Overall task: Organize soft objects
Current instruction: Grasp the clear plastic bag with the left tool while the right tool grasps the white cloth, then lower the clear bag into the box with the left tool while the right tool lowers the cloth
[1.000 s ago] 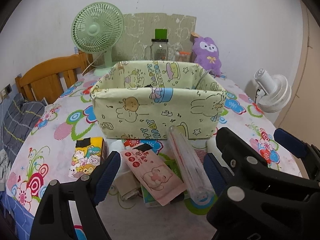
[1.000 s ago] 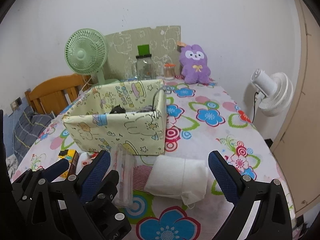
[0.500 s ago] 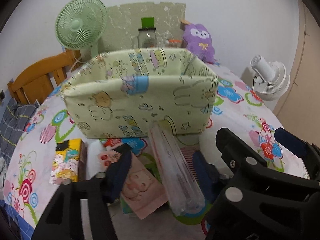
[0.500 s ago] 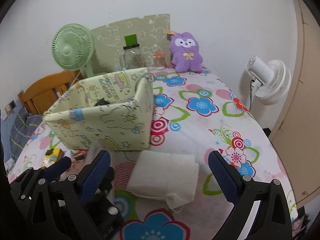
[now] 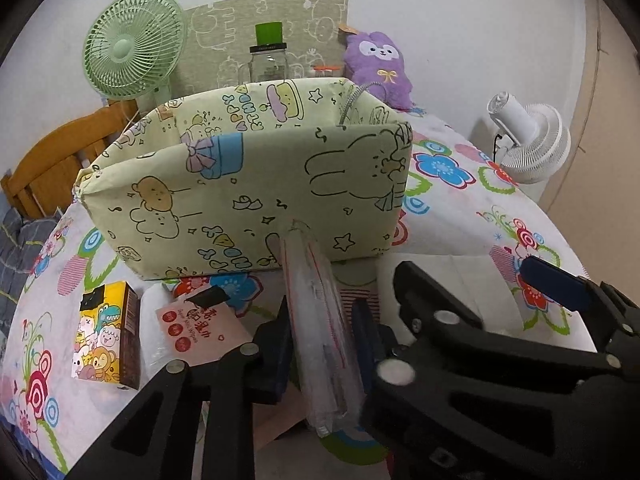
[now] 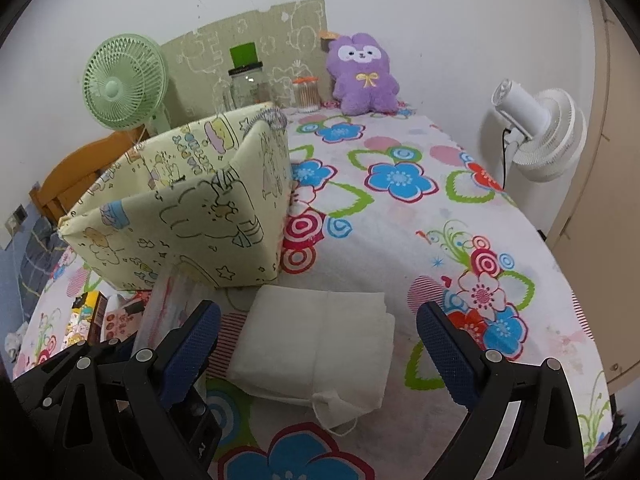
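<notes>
Across most of both frames spreads the table point(image 6: 420, 240), draped in a white cloth printed with bright flowers. At the centre of the left wrist view sits the fabric bin point(image 5: 248, 196), pale yellow-green with cartoon bears and rabbits, open at the top; it is probably where the soft things are meant to go, and its near wall stands between the grippers and its inside. Along the upper edge of that view stand a green fan point(image 5: 134, 46), a glass jar point(image 5: 269, 62) and a purple plush point(image 5: 380, 66) against the wall, well apart from the work; a white fan point(image 5: 528, 140) stands off the table at the right edge.

Lower centre in the right wrist view lies a folded white cloth point(image 6: 316, 340), flat on the table just below the bin's corner. The right gripper point(image 6: 318, 344) is spread wide with one finger on either side of it, holding nothing, seemingly lined up to pinch it.

Lower centre in the left wrist view, the left gripper point(image 5: 324, 344) is closed on a clear plastic roll point(image 5: 316, 320) that points up at the bin's front wall, its far tip at or very near the fabric. Lower left there, a pink wipes pack point(image 5: 202, 326) and a yellow cartoon tissue pack point(image 5: 106, 338) lie waiting below the bin.
</notes>
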Tool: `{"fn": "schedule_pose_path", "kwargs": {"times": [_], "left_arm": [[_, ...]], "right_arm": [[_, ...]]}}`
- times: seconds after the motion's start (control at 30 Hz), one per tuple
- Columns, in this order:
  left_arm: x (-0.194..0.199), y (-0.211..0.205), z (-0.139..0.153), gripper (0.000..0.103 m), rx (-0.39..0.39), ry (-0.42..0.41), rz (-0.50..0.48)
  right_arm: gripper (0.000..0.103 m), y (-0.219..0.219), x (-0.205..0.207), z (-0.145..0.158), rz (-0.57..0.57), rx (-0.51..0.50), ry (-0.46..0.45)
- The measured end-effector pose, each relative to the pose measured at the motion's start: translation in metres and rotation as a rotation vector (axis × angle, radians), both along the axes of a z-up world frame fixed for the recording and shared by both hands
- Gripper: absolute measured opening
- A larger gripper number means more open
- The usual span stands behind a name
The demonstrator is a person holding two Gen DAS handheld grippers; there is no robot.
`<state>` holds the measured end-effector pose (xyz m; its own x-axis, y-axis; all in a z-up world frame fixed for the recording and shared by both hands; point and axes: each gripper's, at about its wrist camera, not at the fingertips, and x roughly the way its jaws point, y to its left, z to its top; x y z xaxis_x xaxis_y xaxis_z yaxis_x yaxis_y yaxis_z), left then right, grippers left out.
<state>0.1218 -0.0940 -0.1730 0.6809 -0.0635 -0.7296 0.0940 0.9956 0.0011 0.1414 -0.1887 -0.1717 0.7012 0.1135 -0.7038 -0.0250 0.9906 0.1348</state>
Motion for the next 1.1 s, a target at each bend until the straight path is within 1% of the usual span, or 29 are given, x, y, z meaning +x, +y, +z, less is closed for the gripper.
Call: {"fn": "schedule_pose_path", "kwargs": {"times": [0.3,0.37,0.43,0.47,0.5,0.53,0.57,0.63,0.67,0.73,0.93,1.1], "left_arm": [[0.005,-0.002,-0.008,0.027,0.015,0.017,0.001],[0.006,-0.003,-0.01,0.027,0.023,0.021,0.001],[0.007,-0.003,-0.011,0.027,0.026,0.025,0.001],[0.007,-0.003,-0.011,0.027,0.028,0.026,0.001],[0.007,-0.004,-0.011,0.027,0.038,0.021,0.0],[0.007,-0.004,-0.011,0.027,0.04,0.021,0.001],[0.007,-0.004,-0.011,0.027,0.041,0.02,0.001],[0.006,-0.003,-0.01,0.026,0.032,0.021,0.0],[0.006,-0.002,-0.009,0.024,0.02,0.022,-0.003],[0.003,-0.001,-0.005,0.021,0.01,0.013,-0.004],[-0.005,0.002,0.006,0.016,-0.007,-0.015,-0.012],[-0.014,0.005,0.021,0.016,-0.023,-0.049,-0.014]], "right_arm": [[0.1,-0.001,0.012,-0.016,0.008,0.039,0.063],[0.097,-0.001,0.013,-0.02,0.008,0.049,0.074],[0.09,0.0,0.013,-0.021,0.003,0.048,0.078],[0.088,0.001,0.013,-0.021,0.0,0.037,0.078],[0.08,0.001,0.013,-0.021,-0.003,0.028,0.077],[0.075,0.002,0.014,-0.021,-0.009,0.015,0.081],[0.073,0.002,0.014,-0.021,-0.007,0.009,0.08],[0.063,0.0,0.012,-0.02,-0.005,0.019,0.077],[0.061,-0.001,0.012,-0.019,-0.006,0.031,0.077],[0.051,-0.001,0.009,-0.017,-0.009,0.046,0.068],[0.038,0.0,0.002,-0.006,-0.005,0.055,0.048],[0.033,0.002,-0.008,0.01,-0.001,0.064,0.009]]}}
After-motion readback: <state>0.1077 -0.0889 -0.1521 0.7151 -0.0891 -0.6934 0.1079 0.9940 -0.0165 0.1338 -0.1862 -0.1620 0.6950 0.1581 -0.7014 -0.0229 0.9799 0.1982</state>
